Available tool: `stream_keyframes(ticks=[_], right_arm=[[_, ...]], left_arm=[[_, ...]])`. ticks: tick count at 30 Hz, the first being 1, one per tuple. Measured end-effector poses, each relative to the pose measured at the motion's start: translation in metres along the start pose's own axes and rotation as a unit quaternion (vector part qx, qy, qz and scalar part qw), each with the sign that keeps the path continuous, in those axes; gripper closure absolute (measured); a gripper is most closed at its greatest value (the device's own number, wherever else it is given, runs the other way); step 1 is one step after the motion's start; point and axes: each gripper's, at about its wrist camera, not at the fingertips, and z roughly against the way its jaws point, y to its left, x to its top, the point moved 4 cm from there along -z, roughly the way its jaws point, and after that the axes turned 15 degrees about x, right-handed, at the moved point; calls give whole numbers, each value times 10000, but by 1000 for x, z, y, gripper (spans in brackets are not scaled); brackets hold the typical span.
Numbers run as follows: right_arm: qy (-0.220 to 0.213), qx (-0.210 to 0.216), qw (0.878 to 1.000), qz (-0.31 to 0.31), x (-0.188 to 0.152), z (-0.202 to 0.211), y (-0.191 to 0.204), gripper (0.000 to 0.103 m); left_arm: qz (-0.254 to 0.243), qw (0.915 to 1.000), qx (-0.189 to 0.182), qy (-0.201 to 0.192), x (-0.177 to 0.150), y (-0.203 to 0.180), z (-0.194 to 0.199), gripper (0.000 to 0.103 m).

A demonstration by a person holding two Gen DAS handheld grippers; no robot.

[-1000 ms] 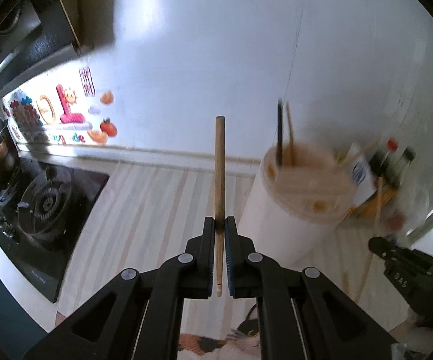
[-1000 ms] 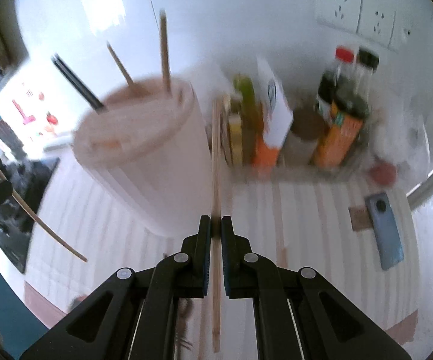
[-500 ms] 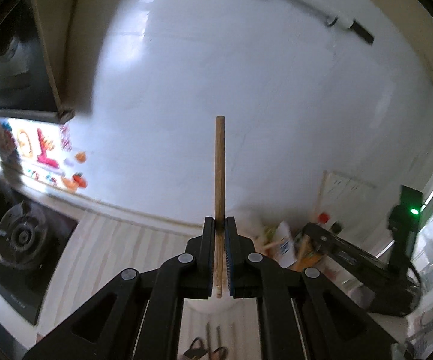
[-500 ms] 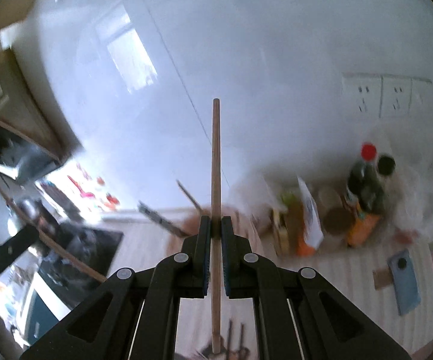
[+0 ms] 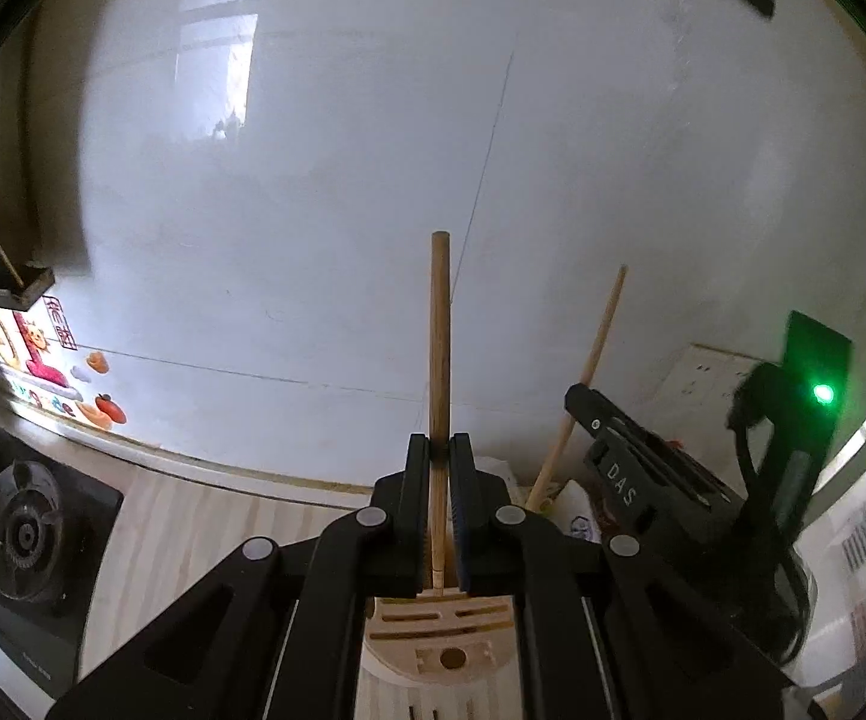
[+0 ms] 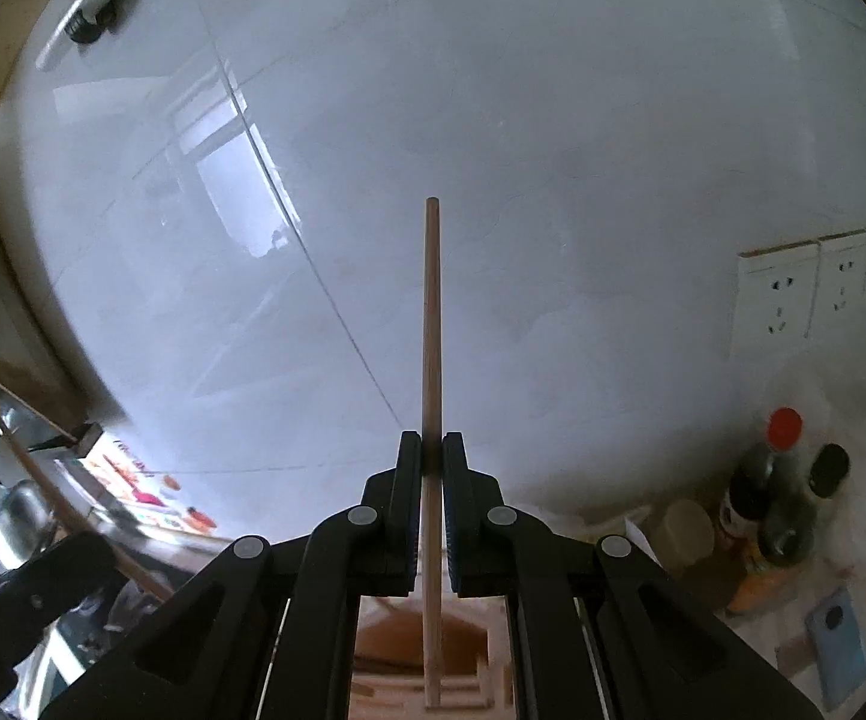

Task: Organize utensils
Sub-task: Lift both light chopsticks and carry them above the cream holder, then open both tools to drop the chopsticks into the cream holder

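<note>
Both wrists have tipped up toward the white tiled wall [image 5: 313, 180], and the slotted wooden utensil holder [image 5: 442, 636] that stood off to the side a second ago now sits right under both tools – drop-in looks close! Left gripper [image 5: 440, 462] is clamped tight on one upright wooden chopstick [image 5: 439, 336]; right gripper [image 6: 431, 456] is pinched shut on the other chopstick [image 6: 431, 324], its lower end over the holder's slots. Gas stove [image 5: 19, 534] left, sauce bottles [image 6: 793, 498] and phone [image 6: 838, 642] right; the two tools crowd each other
</note>
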Motion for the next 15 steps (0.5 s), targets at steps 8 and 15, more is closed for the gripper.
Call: stream_keyframes(ticks=[8,15], right_arm=[[-31,-134,9997,203,-20,-26,-8,96],[195,-215,9991,304,-35,-33,-10,96]], left_arm=[[-111,9993,140,334,-10,0,-46,99],[-100,9985,125,524,-20,3,-61,99]])
